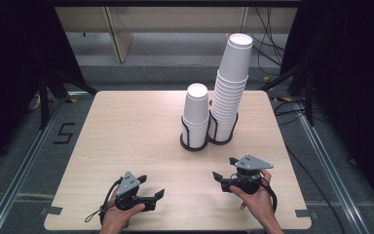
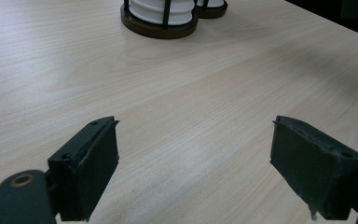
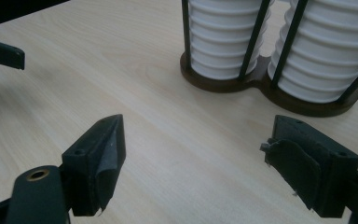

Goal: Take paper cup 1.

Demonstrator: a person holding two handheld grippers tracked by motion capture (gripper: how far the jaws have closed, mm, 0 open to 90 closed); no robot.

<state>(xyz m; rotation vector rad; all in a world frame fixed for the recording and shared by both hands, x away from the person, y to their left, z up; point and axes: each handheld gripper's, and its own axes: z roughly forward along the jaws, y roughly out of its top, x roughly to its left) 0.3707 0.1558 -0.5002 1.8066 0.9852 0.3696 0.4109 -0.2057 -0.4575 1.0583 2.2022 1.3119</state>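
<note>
The left gripper (image 1: 152,187) rests low near the table's (image 1: 126,126) front edge, close to the front-left corner, its jaws spread wide with nothing between them; in the left gripper view bare wood runs from the jaws all the way up to the cup holder (image 2: 158,29). Most of the table's left half lies open, from the front edge to the far one.

Past the middle, toward the far edge, stands the dark two-ring holder (image 1: 195,142), with a short stack of white paper cups (image 1: 196,109) in its left ring and a much taller stack (image 1: 231,87) in the right ring, leaning slightly right at the top. The two stacks stand just beside each other.

The right gripper (image 1: 222,168) hovers in front of the holder, near the front-right part of the table, jaws also wide apart and empty, pointing left and toward the cups. A strip of clear wood separates it from the holder's base (image 3: 261,84).
</note>
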